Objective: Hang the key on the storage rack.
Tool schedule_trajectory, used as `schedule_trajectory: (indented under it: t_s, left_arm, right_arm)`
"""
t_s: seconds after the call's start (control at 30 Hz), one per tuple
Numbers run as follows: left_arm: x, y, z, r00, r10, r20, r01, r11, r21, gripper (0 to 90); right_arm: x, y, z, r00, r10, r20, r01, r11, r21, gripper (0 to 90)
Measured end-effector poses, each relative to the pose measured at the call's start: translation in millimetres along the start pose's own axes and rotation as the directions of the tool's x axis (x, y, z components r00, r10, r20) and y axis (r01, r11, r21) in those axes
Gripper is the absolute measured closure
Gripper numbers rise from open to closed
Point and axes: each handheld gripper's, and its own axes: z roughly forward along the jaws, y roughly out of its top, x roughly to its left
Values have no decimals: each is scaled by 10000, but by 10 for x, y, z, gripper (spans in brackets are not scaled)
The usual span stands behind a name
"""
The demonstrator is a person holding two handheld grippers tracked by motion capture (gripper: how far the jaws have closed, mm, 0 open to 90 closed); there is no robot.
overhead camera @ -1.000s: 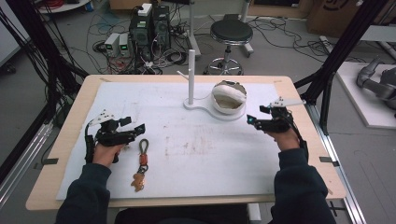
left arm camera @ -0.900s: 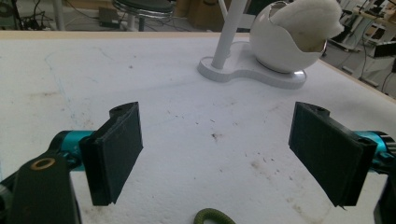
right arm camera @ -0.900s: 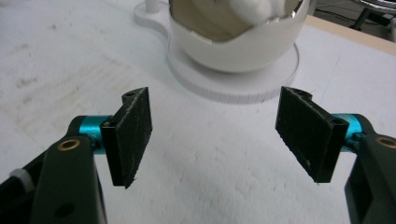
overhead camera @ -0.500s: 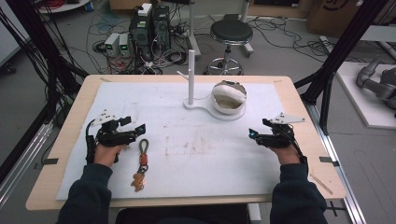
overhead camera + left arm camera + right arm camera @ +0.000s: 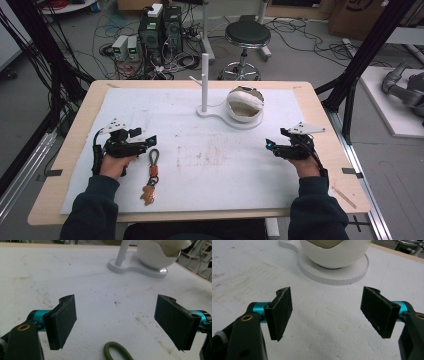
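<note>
Two risks stand out. At your left, the keychain [image 5: 151, 175] lies flat on the white mat [image 5: 210, 165] just right of your left gripper [image 5: 150, 140], its green loop [image 5: 117, 351] below the wide-open, empty jaws; come down carelessly and you could push the cord away instead of pinching it. That hand rests low, pointing right. Your right gripper [image 5: 270, 146], equally wide and empty, points left near the stand [image 5: 220, 112] holding the ball [image 5: 245, 102]; swing forward and you may knock it.
</note>
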Motion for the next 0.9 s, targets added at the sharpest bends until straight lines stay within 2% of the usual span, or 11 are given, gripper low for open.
schedule_trajectory:
  t_s: [0.17, 0.2, 0.23, 0.3, 0.5, 0.57, 0.7, 0.77, 0.8, 0.83, 0.9]
  left_arm:
    - [-85, -17, 24, 9997, 142, -218, -121, 9954, 948, 195]
    - [-108, -18, 19, 9998, 201, -77, -190, 9926, 1197, 232]
    - [-136, -23, 18, 9996, 286, 56, -291, 9889, 1458, 327]
    - [-193, -44, 28, 9991, 425, -79, -400, 9782, 2038, 378]
    - [-227, -145, 112, 9927, 807, -891, -480, 9456, 3216, 344]
    - [-230, -161, 137, 9917, 987, -827, -633, 9329, 3546, 341]
    - [-285, -154, 160, 9751, 1840, -1235, -1214, 9098, 3968, 503]
    - [-272, -147, 149, 9728, 1873, -1363, -1207, 9121, 3918, 603]
    - [-257, -144, 144, 9797, 1668, -1113, -1130, 9178, 3807, 709]
    - [-251, -141, 147, 9828, 1528, -1035, -1036, 9209, 3758, 746]
    - [-247, -140, 167, 9811, 1635, -1038, -1163, 9260, 3592, 762]
  right_arm:
    - [26, -5, 9, 9995, -313, -54, 314, 9994, 164, 264]
    - [36, -9, 2, 9994, -356, -48, 356, 9992, 170, 264]
    - [45, -11, -6, 9993, -372, -33, 373, 9992, 147, 263]
    - [43, -16, -19, 9992, -384, -78, 385, 9992, 103, 263]
    - [22, -27, -4, 9994, -324, -124, 325, 9994, 125, 264]
    - [20, -28, -1, 9993, -334, -140, 336, 9993, 132, 264]
    - [14, -33, 11, 9993, -340, -136, 343, 9992, 196, 264]
    - [23, -35, 15, 9993, -337, -133, 340, 9991, 238, 264]
    - [26, -37, 16, 9992, -382, -155, 386, 9989, 259, 264]
    - [31, -39, 15, 9990, -414, -139, 418, 9988, 271, 264]
    - [37, -41, 10, 9990, -422, -129, 425, 9987, 271, 265]
